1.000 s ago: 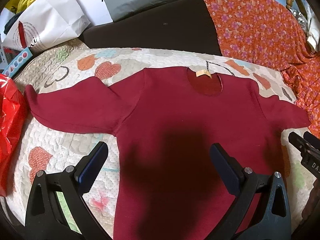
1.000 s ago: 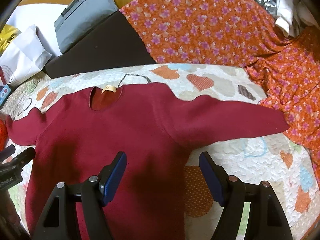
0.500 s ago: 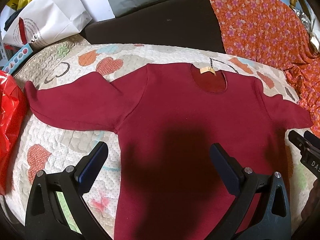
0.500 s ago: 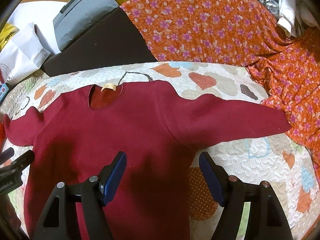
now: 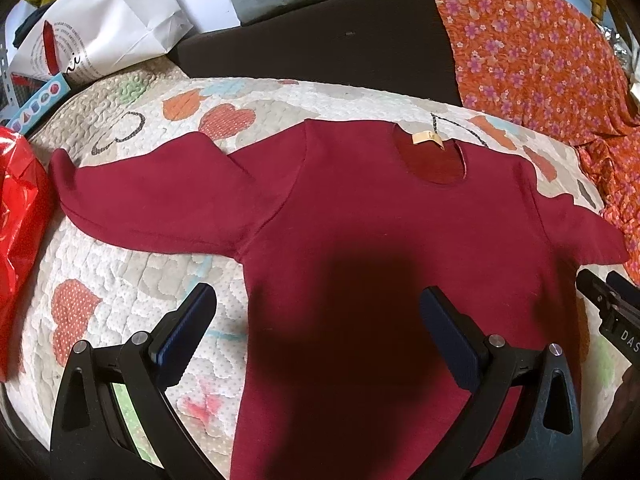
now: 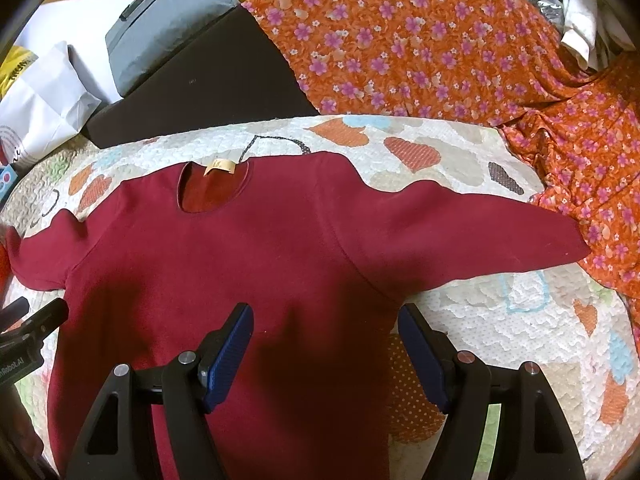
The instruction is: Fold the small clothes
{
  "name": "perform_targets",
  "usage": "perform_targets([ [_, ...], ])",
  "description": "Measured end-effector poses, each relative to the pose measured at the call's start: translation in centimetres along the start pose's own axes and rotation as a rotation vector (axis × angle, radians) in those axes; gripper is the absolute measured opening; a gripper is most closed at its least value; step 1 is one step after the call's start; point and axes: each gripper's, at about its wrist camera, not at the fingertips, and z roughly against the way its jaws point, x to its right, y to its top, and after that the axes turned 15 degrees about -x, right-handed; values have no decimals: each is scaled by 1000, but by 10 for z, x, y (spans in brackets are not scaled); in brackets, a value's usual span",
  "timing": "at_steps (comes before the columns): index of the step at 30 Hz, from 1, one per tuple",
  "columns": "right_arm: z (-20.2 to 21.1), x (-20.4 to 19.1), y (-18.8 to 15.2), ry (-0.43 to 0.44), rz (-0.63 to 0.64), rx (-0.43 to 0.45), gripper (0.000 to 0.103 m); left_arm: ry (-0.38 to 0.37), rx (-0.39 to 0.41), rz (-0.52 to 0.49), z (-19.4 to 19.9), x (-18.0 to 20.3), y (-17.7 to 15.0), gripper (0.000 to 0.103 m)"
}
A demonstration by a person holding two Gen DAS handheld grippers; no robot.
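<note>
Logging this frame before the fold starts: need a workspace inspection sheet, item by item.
Surface: heart-print quilt, lumpy, not flat.
Job's things: dark red sweater spread face up, both sleeves out, neck label showing; unfolded.
Clutter: red plastic bag by the left sleeve; white paper bag and grey bag behind.
Grippers: left gripper and right gripper open above the sweater body, holding nothing.
Cables: nothing seen.
Surroundings: orange floral cloth to the right, dark cushion behind.

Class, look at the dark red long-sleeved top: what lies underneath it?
The dark red long-sleeved top lies spread flat on a cream quilted blanket with heart patches, visible all around it. The quilt's pattern directly beneath the top is covered.
</note>
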Motion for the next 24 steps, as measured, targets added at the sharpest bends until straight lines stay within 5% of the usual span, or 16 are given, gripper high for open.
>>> perform_targets([
  [14,-13,-36,16,29,68,-19,73,2,-29,91,-8,-40,14,102],
  [20,-21,-72,29,80,151,-22,73,40,-54,243,-13,-107,29,102],
  [24,-27,-98,32,108,202,-28,73,131,-46,354,-16,-160,41,102],
])
